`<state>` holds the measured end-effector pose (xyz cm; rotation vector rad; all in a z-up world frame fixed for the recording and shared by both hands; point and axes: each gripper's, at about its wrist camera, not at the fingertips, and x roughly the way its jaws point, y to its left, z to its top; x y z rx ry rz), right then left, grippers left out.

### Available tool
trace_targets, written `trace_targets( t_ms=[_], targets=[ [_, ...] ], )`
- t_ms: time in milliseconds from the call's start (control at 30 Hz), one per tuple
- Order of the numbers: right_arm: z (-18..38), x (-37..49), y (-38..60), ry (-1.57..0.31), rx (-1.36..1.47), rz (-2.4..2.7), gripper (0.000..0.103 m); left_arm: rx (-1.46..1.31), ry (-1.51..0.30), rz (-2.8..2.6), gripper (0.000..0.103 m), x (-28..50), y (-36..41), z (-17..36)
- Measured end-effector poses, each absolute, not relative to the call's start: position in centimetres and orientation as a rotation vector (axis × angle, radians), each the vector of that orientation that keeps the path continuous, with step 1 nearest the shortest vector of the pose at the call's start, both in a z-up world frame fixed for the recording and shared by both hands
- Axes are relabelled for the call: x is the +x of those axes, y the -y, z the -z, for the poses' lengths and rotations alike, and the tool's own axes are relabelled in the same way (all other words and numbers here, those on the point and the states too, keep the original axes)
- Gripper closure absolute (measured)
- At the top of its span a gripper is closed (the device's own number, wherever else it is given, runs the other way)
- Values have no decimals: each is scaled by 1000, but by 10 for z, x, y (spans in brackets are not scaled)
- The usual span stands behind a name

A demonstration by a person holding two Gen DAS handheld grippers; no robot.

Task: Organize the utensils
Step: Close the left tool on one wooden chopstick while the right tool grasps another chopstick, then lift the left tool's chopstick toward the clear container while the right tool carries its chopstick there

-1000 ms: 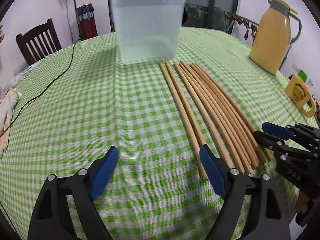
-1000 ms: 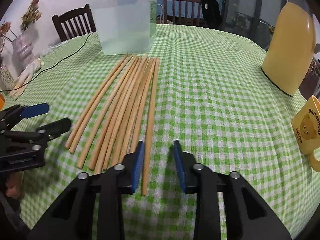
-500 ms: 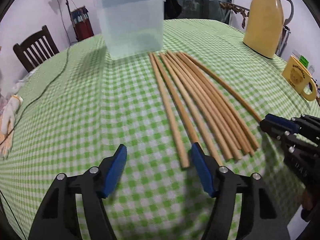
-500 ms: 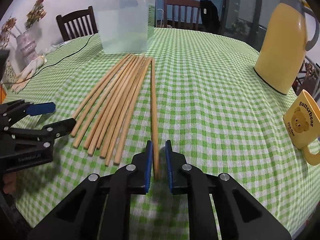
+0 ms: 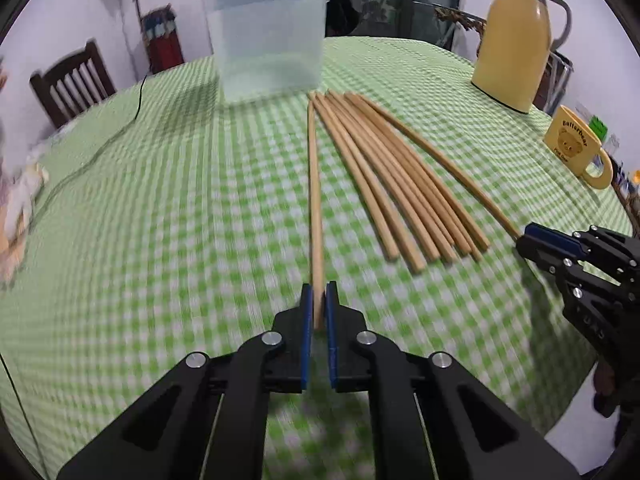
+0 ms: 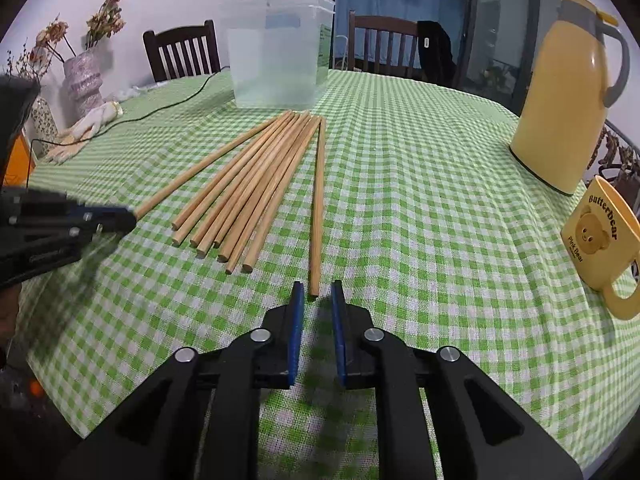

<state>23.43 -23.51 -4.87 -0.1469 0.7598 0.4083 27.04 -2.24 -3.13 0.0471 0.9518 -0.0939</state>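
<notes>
Beyond chopsticks (image 6: 256, 184): tub (image 6: 280, 64), flask (image 6: 568, 92).

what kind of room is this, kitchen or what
Most likely a home dining room: a round table under a green checked tablecloth, wooden dining chairs pulled up to it, and a yellow thermos jug beside a bear mug. No stove or sink is in view.

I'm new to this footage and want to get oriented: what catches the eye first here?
A fan of long wooden chopsticks lies mid-table on the green checked tablecloth, pointing at a clear plastic tub. The left gripper is shut on the near end of the leftmost chopstick; a yellow thermos stands far right.
</notes>
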Motion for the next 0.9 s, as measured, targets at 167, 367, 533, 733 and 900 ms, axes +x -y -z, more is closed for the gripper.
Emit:
trace_targets(
  t_ms=[167,367,533,733,900],
  targets=[
    [49,240,237,-770,-126,-405,89,47,-952,130,77,269,28,31],
    [48,243,231,-775,-128,-397,89,73,-943,114,78,264,32,32],
    [49,240,227,-764,-135,-417,98,62,-941,95,99,262,27,31],
    [40,236,231,-741,-93,-403,99,48,-931,101,100,253,20,23],
    [15,224,232,-666,-116,-393,99,27,-897,114,100,243,5,-1]
  ],
)
